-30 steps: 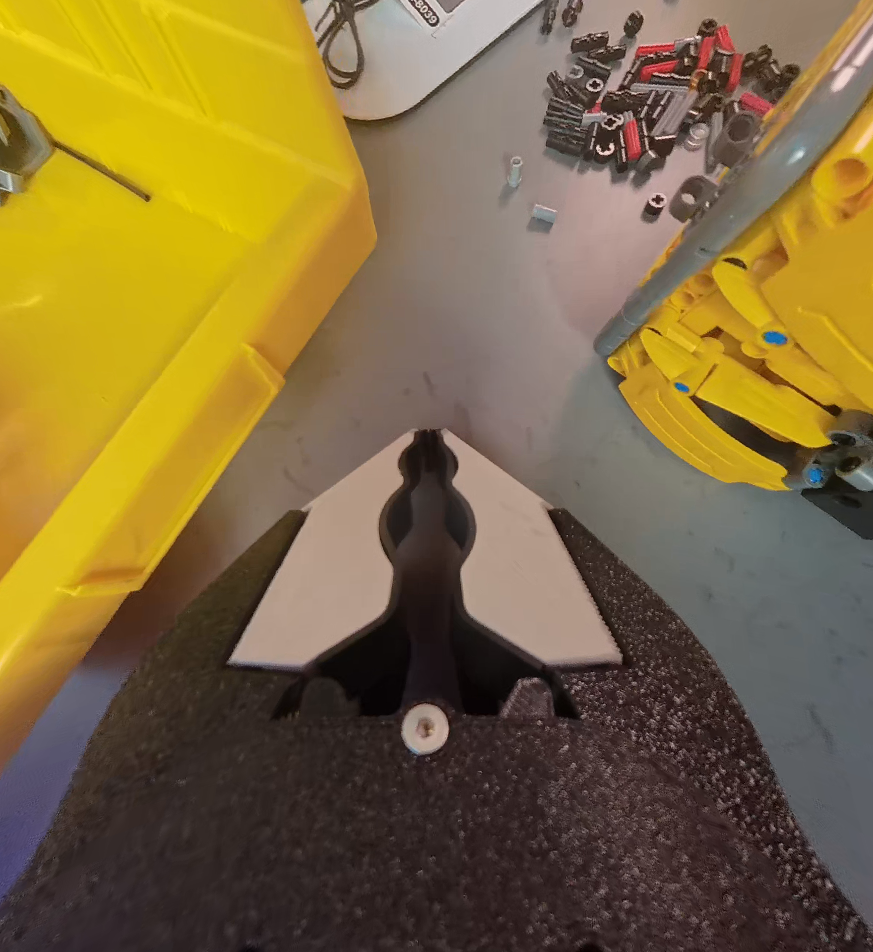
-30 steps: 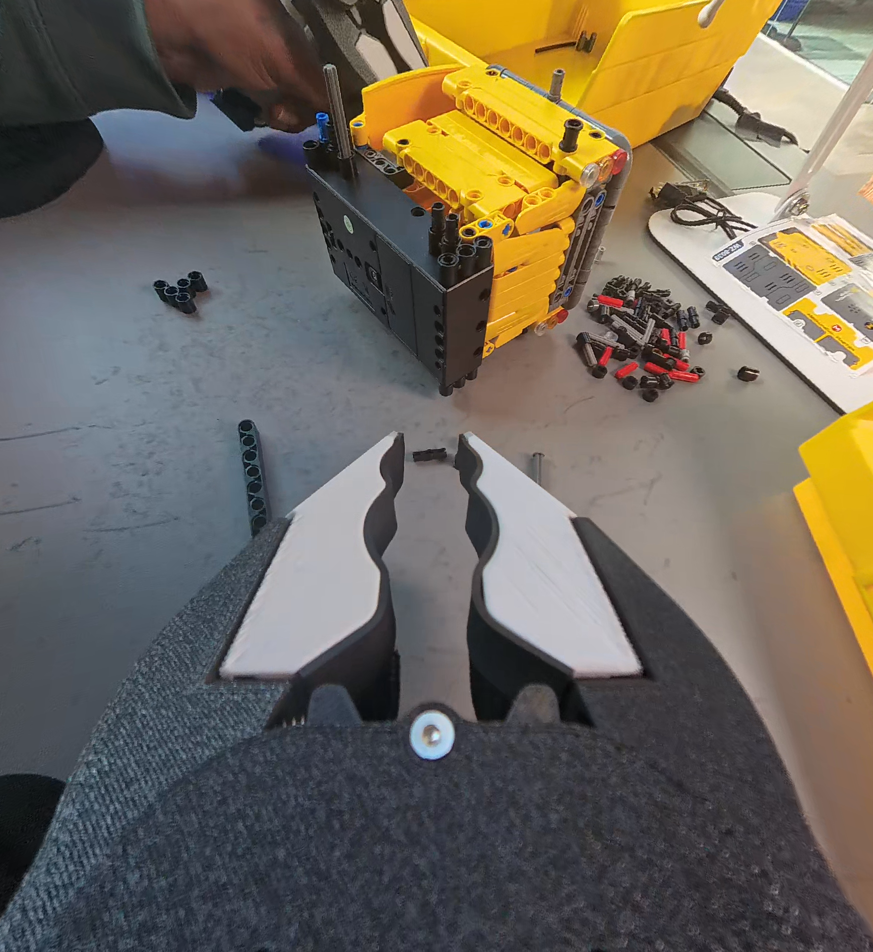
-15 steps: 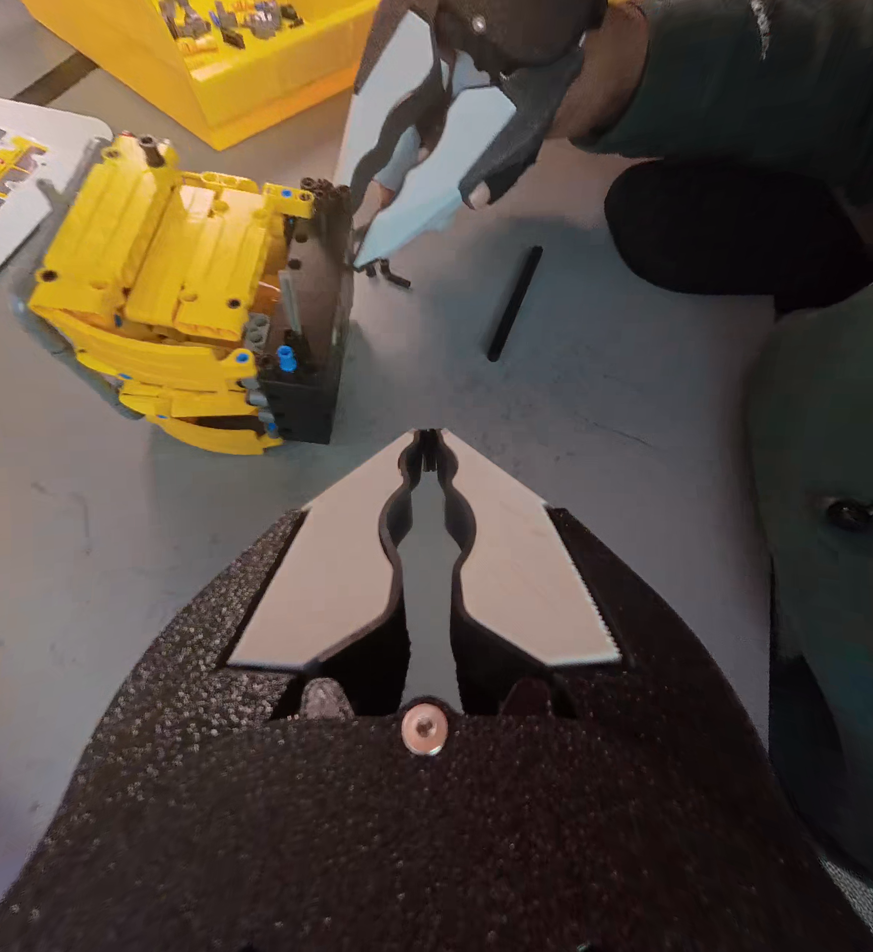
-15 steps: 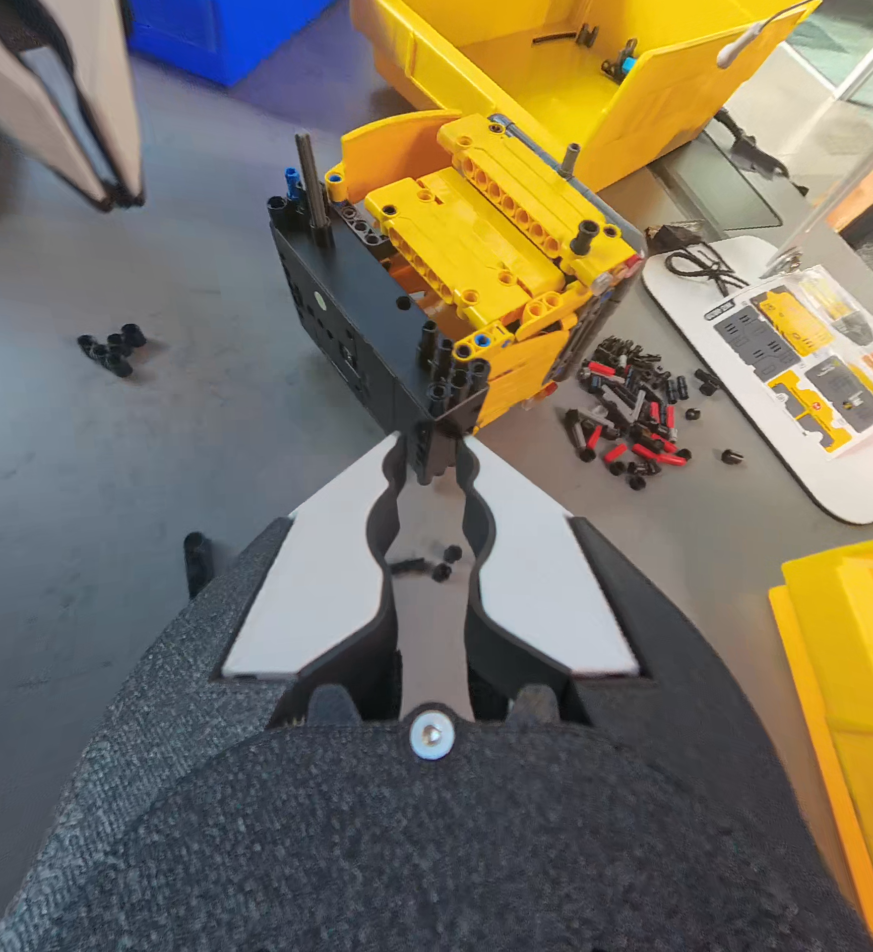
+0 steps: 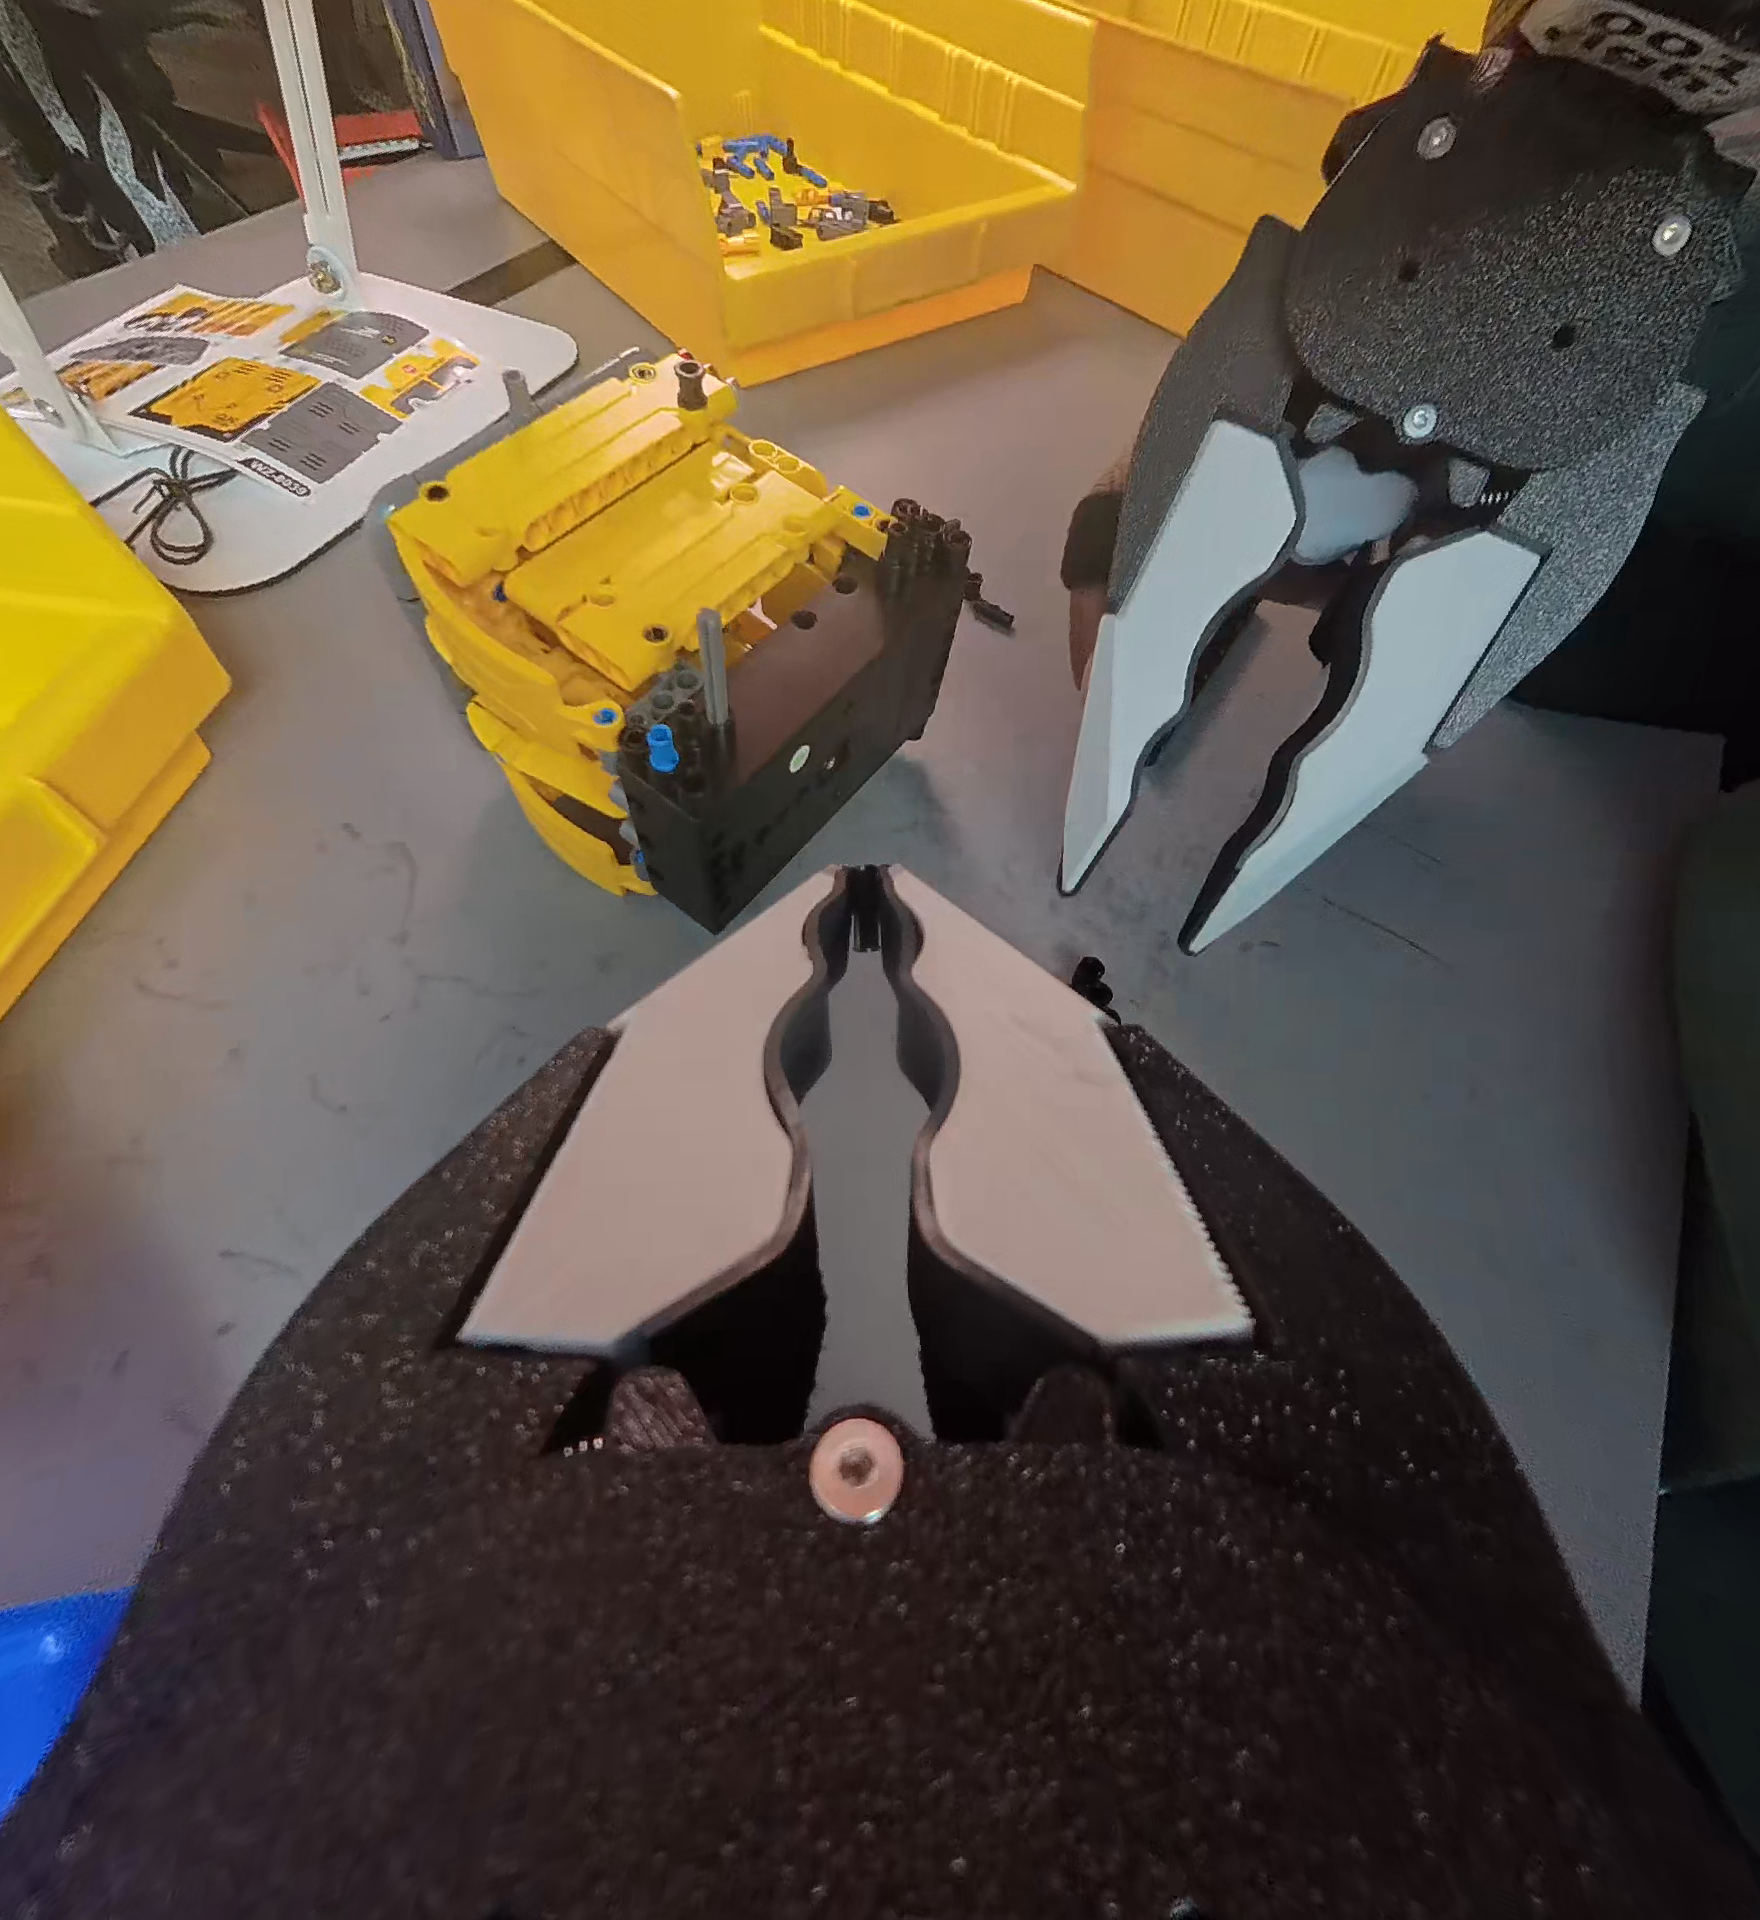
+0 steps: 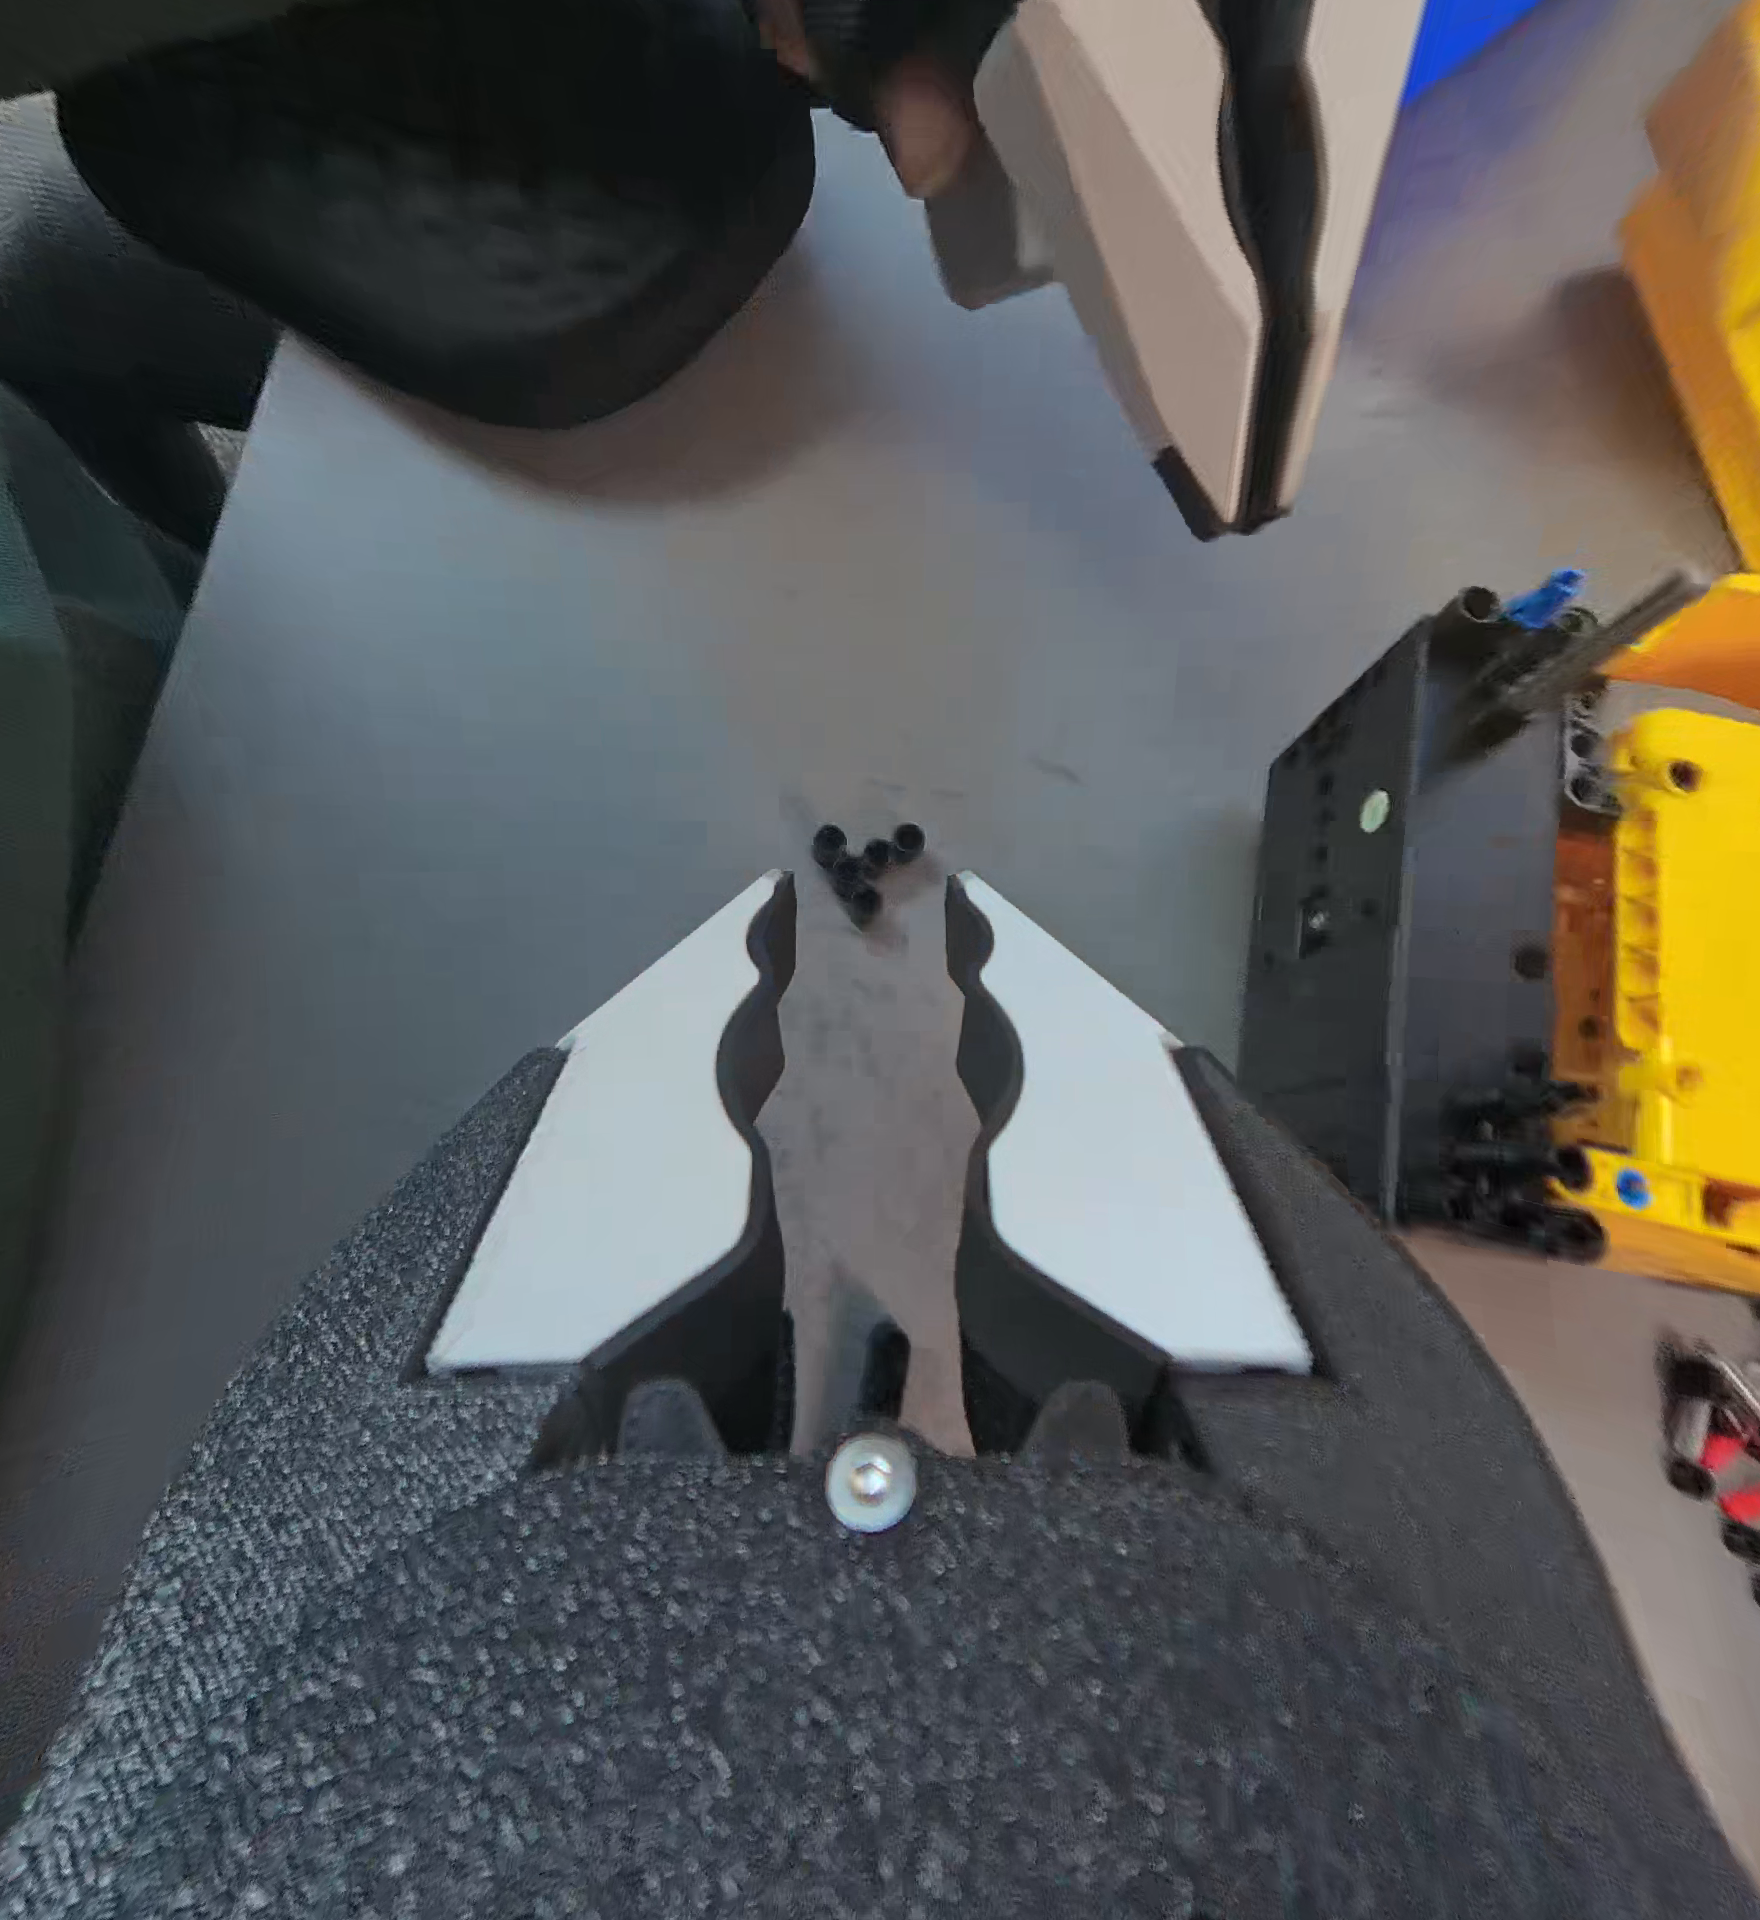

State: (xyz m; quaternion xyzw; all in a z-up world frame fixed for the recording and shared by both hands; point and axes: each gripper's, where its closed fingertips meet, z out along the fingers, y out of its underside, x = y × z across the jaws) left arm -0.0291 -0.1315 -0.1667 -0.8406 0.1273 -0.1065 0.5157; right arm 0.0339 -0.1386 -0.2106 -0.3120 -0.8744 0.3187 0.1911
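A yellow and black brick model stands on the grey table. My left gripper is just in front of its black end and is shut on a small black piece at the fingertips. My right gripper is open and empty. Its tips are just short of a black V-shaped piece that lies on the table. The model is to its right. In the left wrist view the right gripper points down at the table to the right of the model. In the right wrist view the left gripper hangs above.
A yellow bin with small parts stands behind the model, and another yellow bin is at the left. A white stand base with picture sheets lies at the back left. A pile of small black and red pieces lies beside the model. A person's dark sleeve is close. Tip to tip, the grippers are about 8 cm apart.
My left gripper moved from beside the yellow bin to the model's black end. My right gripper swung away from the model to the black V-shaped piece and opened wider.
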